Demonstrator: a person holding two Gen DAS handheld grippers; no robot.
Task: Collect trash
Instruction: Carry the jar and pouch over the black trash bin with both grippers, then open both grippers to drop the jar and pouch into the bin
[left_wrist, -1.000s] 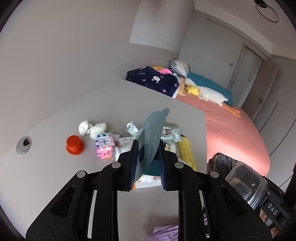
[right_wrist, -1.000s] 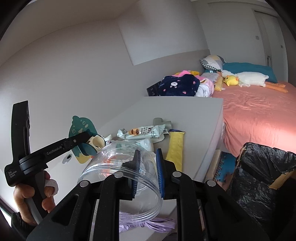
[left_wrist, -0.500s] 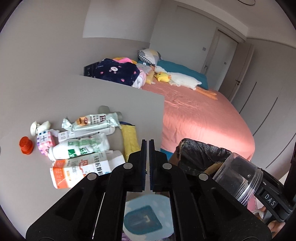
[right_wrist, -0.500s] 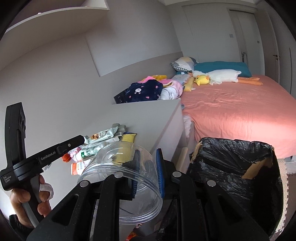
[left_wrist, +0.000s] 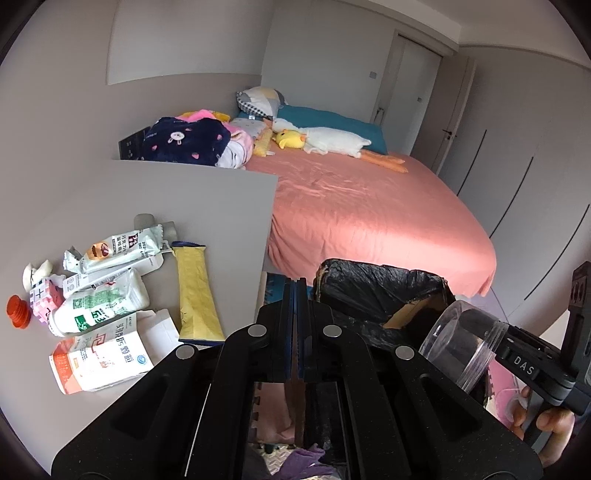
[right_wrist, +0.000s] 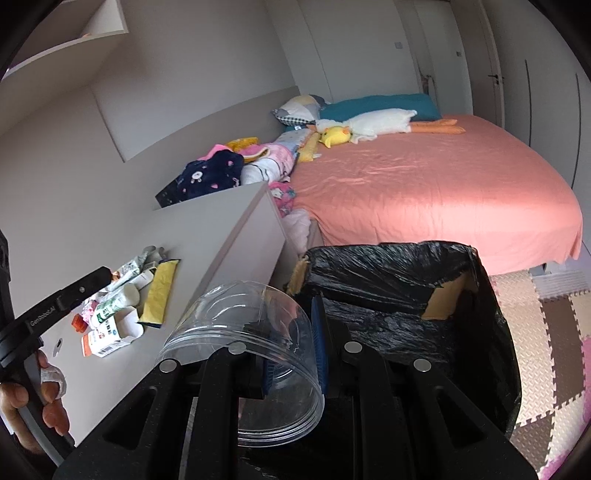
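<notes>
My right gripper (right_wrist: 293, 332) is shut on the wall of a clear plastic jar (right_wrist: 255, 325) and holds it over the near rim of the black-lined trash bin (right_wrist: 454, 295). The jar also shows in the left wrist view (left_wrist: 461, 339). My left gripper (left_wrist: 295, 306) is shut and empty, by the desk's right edge in front of the bin (left_wrist: 373, 288). Trash lies on the grey desk (left_wrist: 207, 199): a milk carton (left_wrist: 99, 358), a white bottle (left_wrist: 99, 301), a yellow wrapper (left_wrist: 194, 291), a snack wrapper (left_wrist: 122, 249).
An orange cap (left_wrist: 16, 315), a pink cube (left_wrist: 44, 301) and crumpled white paper (left_wrist: 35, 271) lie at the desk's left. A pink bed (left_wrist: 369, 210) with clothes and a plush duck stands behind. Foam floor mats (right_wrist: 546, 332) lie right of the bin.
The left gripper let go of the blue card it held, shut, and swung right toward the bin. The right gripper carried the jar from above the desk to over the bin.
</notes>
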